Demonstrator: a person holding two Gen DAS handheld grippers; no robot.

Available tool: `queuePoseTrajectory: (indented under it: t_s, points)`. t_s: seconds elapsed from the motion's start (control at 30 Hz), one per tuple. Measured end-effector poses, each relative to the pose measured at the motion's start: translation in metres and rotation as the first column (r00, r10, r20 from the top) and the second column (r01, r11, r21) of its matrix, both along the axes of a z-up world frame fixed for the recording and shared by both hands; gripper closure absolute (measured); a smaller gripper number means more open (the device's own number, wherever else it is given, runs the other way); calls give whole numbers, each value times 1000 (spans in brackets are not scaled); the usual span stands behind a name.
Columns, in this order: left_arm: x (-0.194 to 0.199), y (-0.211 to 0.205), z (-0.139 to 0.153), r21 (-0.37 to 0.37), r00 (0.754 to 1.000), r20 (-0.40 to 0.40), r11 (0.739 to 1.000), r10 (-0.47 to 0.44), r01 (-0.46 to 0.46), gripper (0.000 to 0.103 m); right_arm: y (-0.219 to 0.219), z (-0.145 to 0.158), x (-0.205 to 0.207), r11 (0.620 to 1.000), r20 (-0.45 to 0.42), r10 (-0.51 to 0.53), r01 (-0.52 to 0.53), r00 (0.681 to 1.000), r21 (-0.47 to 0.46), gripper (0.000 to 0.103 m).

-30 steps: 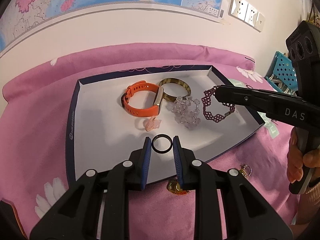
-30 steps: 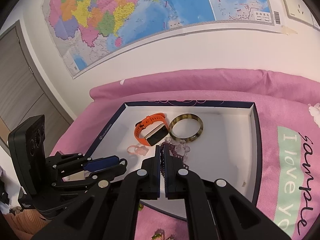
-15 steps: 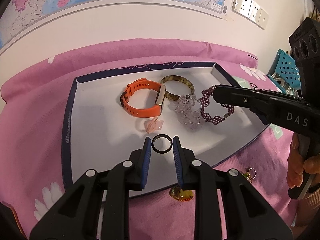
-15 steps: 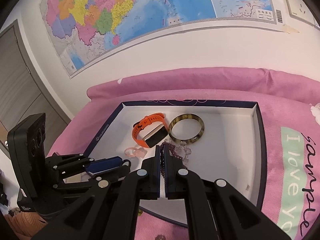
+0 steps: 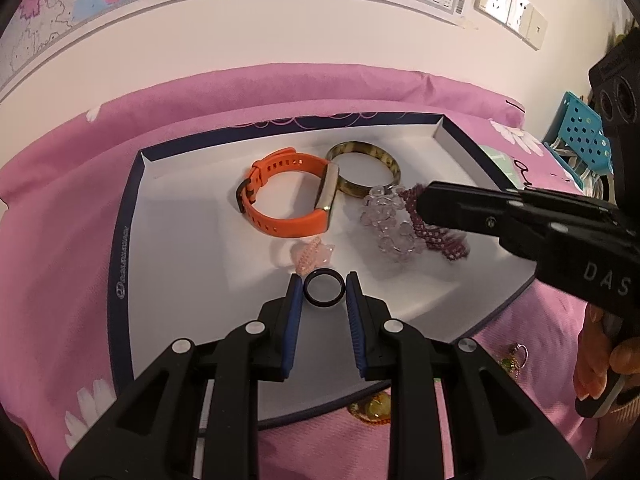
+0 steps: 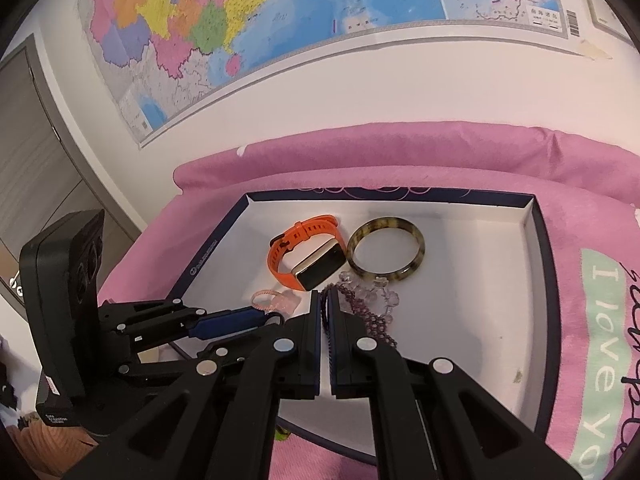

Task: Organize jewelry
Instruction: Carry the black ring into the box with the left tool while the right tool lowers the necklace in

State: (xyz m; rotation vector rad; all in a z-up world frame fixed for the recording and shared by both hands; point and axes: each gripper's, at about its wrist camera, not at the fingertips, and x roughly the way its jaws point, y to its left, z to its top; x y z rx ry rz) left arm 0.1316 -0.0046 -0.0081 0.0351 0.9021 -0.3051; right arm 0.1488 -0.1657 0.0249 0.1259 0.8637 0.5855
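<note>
A white tray with a dark blue rim lies on a pink cloth. In it are an orange watch, a tortoiseshell bangle, a clear bead bracelet, a purple bead bracelet and a pink ring. My left gripper is shut on a black ring low over the tray's front. My right gripper is shut on the purple bracelet.
Gold and green jewelry pieces lie on the pink cloth in front of the tray. A turquoise perforated basket stands at the far right. A wall with a map is behind.
Both grippers have moved a little further in over the tray. The right gripper with the purple bracelet has sunk so the bracelet rests beside the clear beads.
</note>
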Motion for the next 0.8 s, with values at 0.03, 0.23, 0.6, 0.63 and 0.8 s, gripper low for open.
queuePoseTrajectory:
  t_s: [0.03, 0.23, 0.6, 0.63, 0.8]
  points:
    - [1, 0, 0, 1, 1000, 1, 1000, 3, -3, 80, 1, -1, 0, 1000, -3, 3, -3, 1000, 0, 99]
    - [3, 1, -1, 0, 1000, 1, 1000, 10, -10, 80, 7, -6, 1, 1000, -15, 17, -17, 1000, -9, 98]
    - [-13, 10, 14, -19, 998, 56, 1000, 18, -17, 77, -12, 5, -11, 1000, -1, 5, -5, 1000, 12, 85]
    - [-18, 13, 17, -24, 997, 70, 1000, 20, -18, 75, -13, 6, -13, 1000, 0, 9, -9, 1000, 13, 84]
    - [-38, 22, 32, -44, 993, 116, 999, 21, -16, 74, -23, 12, -28, 1000, 12, 26, -26, 1000, 16, 79]
